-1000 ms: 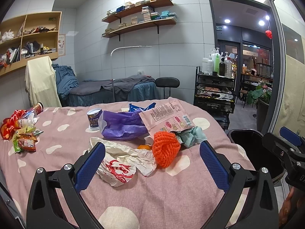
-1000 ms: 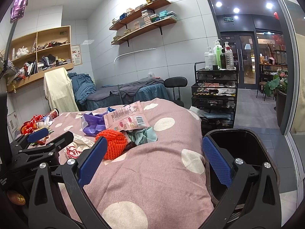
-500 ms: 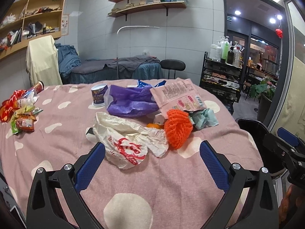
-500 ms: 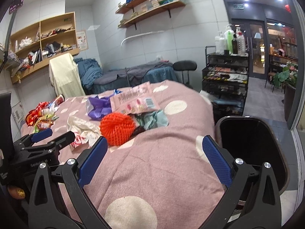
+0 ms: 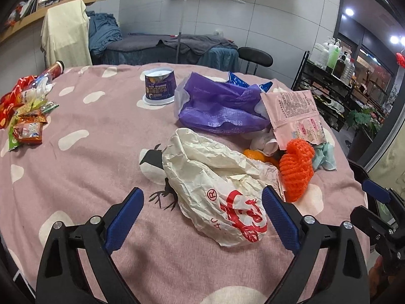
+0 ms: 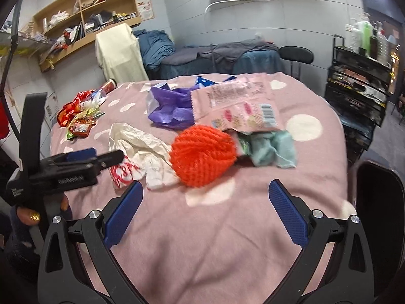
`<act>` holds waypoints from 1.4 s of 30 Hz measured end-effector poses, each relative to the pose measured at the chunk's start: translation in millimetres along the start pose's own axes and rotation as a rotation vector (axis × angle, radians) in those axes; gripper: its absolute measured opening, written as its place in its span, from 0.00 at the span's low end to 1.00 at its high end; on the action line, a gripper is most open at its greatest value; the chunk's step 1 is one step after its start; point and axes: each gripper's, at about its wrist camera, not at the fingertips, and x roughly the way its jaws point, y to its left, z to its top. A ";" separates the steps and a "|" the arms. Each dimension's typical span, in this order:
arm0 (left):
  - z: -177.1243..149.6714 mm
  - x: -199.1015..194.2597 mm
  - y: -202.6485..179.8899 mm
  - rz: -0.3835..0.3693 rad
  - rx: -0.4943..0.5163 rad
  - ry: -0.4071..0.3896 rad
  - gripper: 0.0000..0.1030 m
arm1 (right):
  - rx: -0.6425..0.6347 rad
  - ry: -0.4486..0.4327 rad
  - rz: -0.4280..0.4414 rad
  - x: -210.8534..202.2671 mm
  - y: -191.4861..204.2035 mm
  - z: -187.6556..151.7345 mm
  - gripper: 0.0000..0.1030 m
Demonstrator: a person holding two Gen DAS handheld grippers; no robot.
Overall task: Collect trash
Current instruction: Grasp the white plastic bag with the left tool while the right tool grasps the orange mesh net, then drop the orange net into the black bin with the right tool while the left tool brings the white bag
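The pink dotted bedspread (image 5: 83, 177) carries the litter toward its right edge, with a black bin (image 6: 379, 202) just off that edge. The crumpled white paper bag (image 5: 215, 177), largest, looks light and crushable, best pinched on a raised fold; the left gripper (image 5: 202, 215) straddles its near end, jaws closing, pads not touching. The orange foam net (image 6: 202, 157) beside it seems springy; the right gripper (image 6: 205, 210) hangs wide and empty.

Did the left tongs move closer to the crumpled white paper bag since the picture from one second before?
Yes. The left tongs, jaws closing with nothing pressed, have come forward and down toward the white paper bag, which now lies between them; the wall shelves have slid out of view.
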 end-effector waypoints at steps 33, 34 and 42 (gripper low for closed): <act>20.3 -38.6 -23.5 -0.085 0.014 -0.133 0.27 | 0.123 -0.030 0.091 -12.4 -30.9 9.5 0.15; 21.4 -40.2 -28.7 -0.093 0.026 -0.143 0.27 | 0.138 -0.051 0.071 -20.1 -37.3 8.3 0.15; 32.5 -37.6 -88.9 -0.195 0.161 -0.174 0.27 | 0.261 -0.165 -0.114 -79.5 -100.0 -3.4 0.15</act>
